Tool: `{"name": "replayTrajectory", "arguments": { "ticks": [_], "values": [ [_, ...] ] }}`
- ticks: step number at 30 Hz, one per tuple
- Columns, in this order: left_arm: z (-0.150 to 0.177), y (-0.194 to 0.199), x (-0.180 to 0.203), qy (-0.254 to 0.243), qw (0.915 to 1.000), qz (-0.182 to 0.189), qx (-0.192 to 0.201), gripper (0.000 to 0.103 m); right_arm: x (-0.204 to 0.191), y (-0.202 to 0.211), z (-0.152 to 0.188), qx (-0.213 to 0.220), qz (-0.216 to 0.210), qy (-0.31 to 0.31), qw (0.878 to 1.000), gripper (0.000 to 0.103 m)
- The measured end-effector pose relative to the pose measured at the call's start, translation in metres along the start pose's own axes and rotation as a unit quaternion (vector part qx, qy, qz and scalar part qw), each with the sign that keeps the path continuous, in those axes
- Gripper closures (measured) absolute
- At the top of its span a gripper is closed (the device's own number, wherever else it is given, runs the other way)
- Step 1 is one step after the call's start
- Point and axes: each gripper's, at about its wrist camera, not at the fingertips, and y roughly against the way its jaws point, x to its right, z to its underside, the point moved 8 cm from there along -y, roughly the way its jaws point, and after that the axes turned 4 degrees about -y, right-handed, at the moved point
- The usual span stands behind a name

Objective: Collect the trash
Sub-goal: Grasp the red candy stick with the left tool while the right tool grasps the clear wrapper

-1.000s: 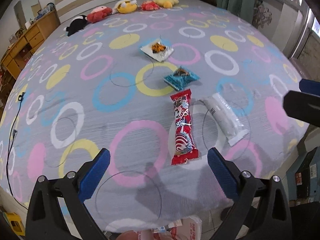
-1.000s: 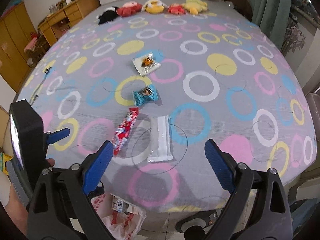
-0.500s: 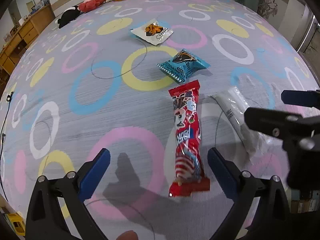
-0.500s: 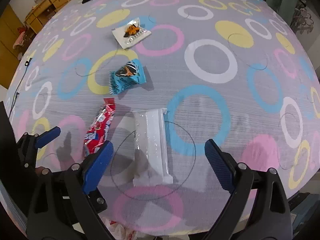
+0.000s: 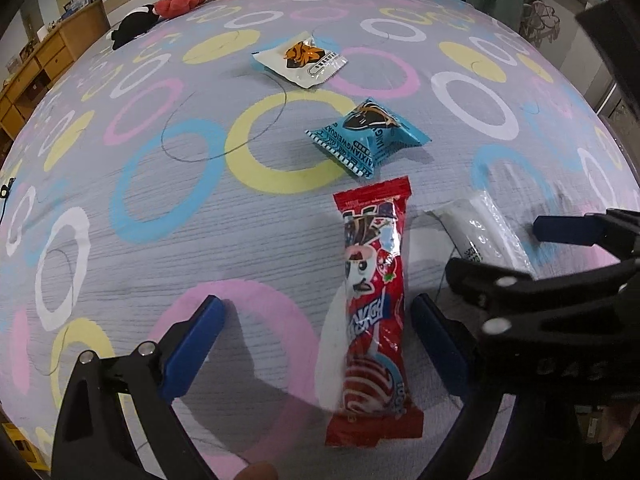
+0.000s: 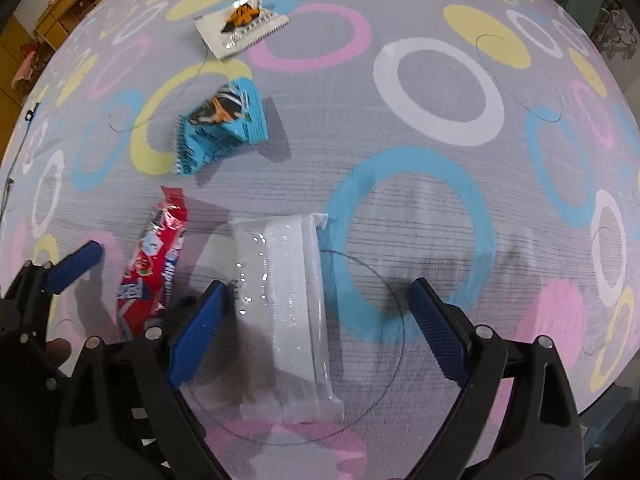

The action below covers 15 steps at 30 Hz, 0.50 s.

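We hold our left gripper [image 5: 316,330] tilted steeply down over the bed [image 5: 120,272], its blue fingers [image 5: 192,344] spread wide, nothing pinched. The long red candy wrapper [image 5: 374,300] lies lengthwise between them, closer to the right-hand finger. Our right gripper [image 6: 316,320] points almost straight down just beside it, fingers [image 6: 434,330] likewise spread and empty, straddling the glossy white plastic packet [image 6: 294,308], which lies flat on the ring-patterned sheet. Farther up the bed we see a crumpled blue snack packet [image 5: 368,136] and a white snack packet [image 5: 302,62] with orange print.
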Motion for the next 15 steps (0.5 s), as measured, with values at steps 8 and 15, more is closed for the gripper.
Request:
{"name": "replayTrajectory", "arguments": {
  "ticks": [8,15],
  "values": [
    [-0.001,0.007,0.006,0.004,0.9999,0.011,0.012,0.035,-0.005,0.005,-0.001,0.013,0.012,0.008,1.000,0.050],
    [0.000,0.015,0.000,0.024,0.9991,0.029,0.018,0.081,-0.008,0.008,0.000,0.017,0.019,0.012,1.000,0.065]
  ]
}}
